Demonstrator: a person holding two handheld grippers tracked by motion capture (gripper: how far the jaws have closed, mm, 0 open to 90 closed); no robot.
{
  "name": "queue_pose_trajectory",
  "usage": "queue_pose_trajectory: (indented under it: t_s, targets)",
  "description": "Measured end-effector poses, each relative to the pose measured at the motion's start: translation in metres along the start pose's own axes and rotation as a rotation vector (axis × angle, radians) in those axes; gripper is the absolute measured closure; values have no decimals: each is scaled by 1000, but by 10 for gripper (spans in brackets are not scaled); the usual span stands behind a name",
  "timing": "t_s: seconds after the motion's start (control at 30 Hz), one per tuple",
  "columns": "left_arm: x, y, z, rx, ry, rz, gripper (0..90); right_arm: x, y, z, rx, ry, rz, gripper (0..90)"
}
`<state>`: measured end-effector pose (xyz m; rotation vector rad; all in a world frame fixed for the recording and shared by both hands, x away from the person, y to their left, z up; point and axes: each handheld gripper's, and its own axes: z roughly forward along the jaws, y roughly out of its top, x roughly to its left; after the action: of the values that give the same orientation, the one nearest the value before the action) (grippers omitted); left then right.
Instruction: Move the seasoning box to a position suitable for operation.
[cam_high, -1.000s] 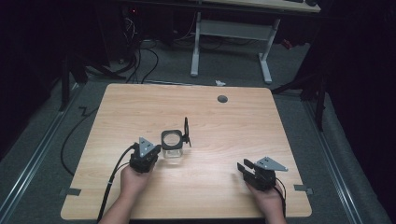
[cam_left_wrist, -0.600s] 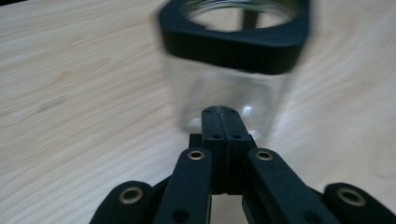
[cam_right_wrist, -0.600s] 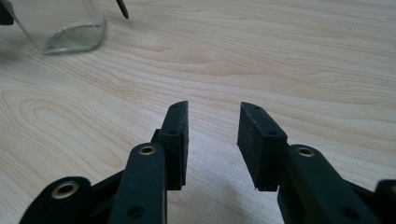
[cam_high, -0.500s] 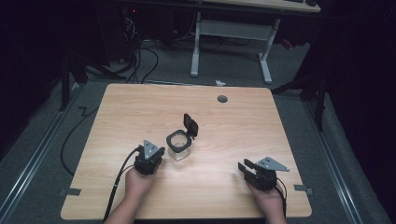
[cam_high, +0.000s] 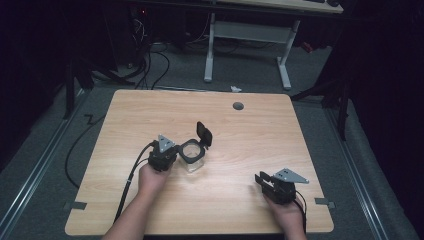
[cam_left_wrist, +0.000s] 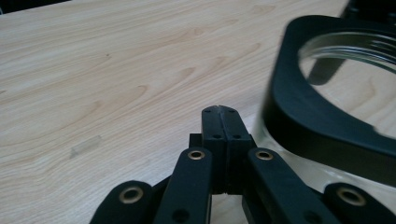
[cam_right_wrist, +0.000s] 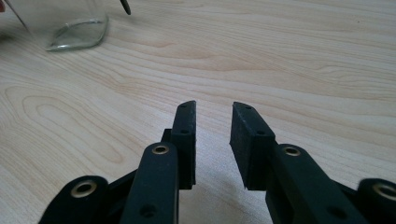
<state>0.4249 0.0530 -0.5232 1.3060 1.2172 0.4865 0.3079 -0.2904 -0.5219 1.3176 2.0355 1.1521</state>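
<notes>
Shifted rightward, jar (cam_high: 192, 156) seemingly touches closed left hand-held gripper (cam_high: 169, 156); right hand-held gripper (cam_high: 260, 179) narrowly parted.

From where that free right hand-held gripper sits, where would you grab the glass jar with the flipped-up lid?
Probably the clear square body of the jar, below its black collar, coming in low from the right. The right hand-held gripper is already open with bare table between. The flat glass sides suit two jaws; the lid stands open at the far side, and the shut left hand-held gripper crowds the left.
</notes>
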Motion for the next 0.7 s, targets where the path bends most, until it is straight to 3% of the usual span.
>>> queue_pose_trajectory:
  t_s: [0.07,0.33,0.57,0.7]
  targets:
    - [-1,-1,-4,-3,-10,-12,900,0,0,0,-1,0,1,716]
    - [-20,-15,-26,10,-52,11,900,2,0,1,-1,6,3,714]
    - [-41,-29,-34,18,-88,36,900,1,0,1,-1,9,5,713]
    - [-46,-33,-36,17,-93,26,900,1,0,1,0,11,6,710]
